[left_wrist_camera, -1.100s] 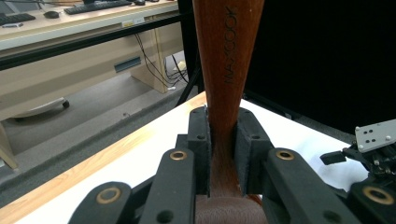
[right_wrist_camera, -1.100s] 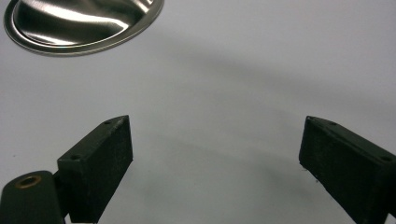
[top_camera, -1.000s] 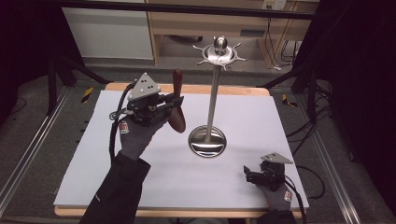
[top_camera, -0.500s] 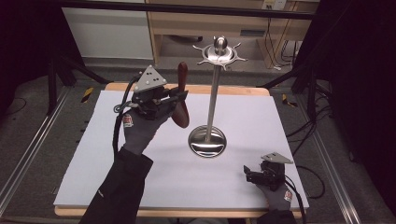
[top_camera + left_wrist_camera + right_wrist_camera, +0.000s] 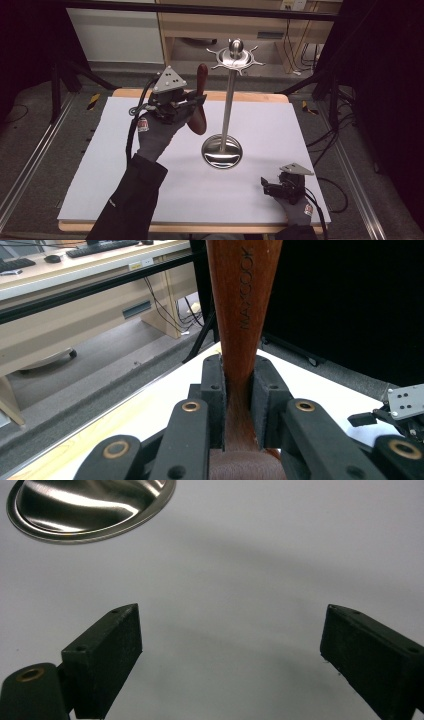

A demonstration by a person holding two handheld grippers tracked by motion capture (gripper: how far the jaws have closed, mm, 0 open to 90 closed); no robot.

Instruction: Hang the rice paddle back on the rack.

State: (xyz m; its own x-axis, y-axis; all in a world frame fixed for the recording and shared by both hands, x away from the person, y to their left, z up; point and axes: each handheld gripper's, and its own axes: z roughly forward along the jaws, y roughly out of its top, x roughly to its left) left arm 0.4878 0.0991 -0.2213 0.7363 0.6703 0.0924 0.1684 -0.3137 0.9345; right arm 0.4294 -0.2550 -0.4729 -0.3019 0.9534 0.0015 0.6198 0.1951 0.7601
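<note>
High view: left gripper (image 5: 192, 102) raised above the far left part of the white table (image 5: 125, 165), fingers clamped on a brown wooden utensil (image 5: 200, 100) held nearly upright, handle end up, wider end below the fingers. Just right of it stood a steel stand (image 5: 228, 100), round base on the table, hooked crown at the top; utensil near the pole, apart from it. Right gripper (image 5: 267, 186) low at the near right corner, just over the table, well apart from the stand's base. Left gripper view: fingers (image 5: 214, 390) closed tight on the utensil's (image 5: 243, 315) neck, one pad on each side, handle rising straight up between them, lettering along the wood; right gripper (image 5: 395, 412) seen farther off at the right edge. Right gripper view: fingers (image 5: 107, 645) spread wide, nothing between them, bare table (image 5: 250, 580) beneath, rim of the stand's base (image 5: 90, 510) at the upper left.
</note>
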